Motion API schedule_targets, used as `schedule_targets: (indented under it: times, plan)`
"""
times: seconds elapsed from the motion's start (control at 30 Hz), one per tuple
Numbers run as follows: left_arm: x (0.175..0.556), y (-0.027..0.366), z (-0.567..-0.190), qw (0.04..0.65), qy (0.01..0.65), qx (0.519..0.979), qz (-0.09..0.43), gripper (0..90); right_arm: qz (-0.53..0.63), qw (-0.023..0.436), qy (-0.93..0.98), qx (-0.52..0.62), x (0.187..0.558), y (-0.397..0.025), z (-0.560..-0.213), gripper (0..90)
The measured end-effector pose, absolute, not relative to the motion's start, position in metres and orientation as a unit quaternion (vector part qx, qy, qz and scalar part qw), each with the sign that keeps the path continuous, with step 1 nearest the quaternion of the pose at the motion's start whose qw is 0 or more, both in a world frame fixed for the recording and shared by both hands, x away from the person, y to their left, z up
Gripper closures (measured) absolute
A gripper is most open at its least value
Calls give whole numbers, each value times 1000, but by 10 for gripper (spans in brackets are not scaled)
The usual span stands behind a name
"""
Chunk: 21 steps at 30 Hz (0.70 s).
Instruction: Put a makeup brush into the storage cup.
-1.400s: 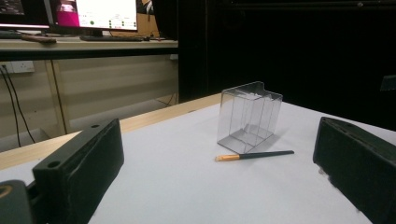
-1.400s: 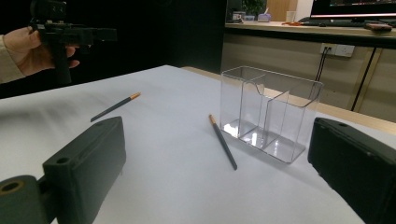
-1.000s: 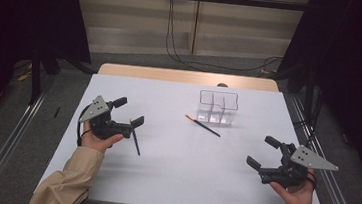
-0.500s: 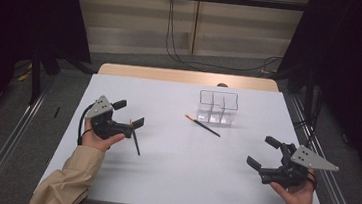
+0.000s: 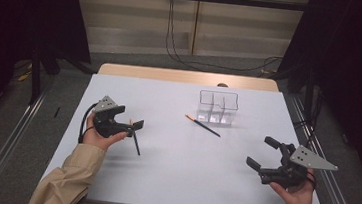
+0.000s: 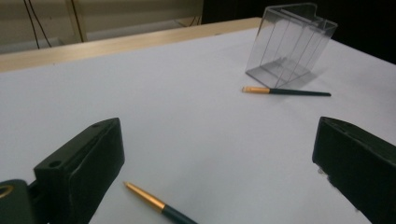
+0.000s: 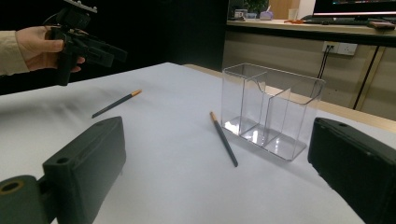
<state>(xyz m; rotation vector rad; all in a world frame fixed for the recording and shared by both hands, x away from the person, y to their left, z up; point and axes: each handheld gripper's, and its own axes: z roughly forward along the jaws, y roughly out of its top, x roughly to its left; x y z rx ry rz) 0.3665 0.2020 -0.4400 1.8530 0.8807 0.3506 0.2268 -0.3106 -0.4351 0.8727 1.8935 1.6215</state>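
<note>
My left gripper [image 5: 129, 118], jaws wide apart and holding nothing, has tipped since a second ago above the near pencil [image 5: 136, 143]; its own view cuts that pencil off at the bottom edge. My right gripper [image 5: 266, 153] stays spread, also holding nothing. A second pencil [image 5: 203, 125] lies just beside the clear organiser [image 5: 217, 106].

- A white table [image 5: 177, 177] with a pale wooden far edge [image 5: 186, 77].
- Black cables [image 5: 175, 41] trailing over grey floor beyond it.
- A wall socket [image 7: 340, 47].
</note>
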Motion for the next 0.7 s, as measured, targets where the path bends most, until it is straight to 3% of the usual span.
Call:
schedule_targets:
  times: [0.7]
  plan:
    - [374,188,-442,327,439,834,71,22,592,245,697,323,227,-310,-436,37]
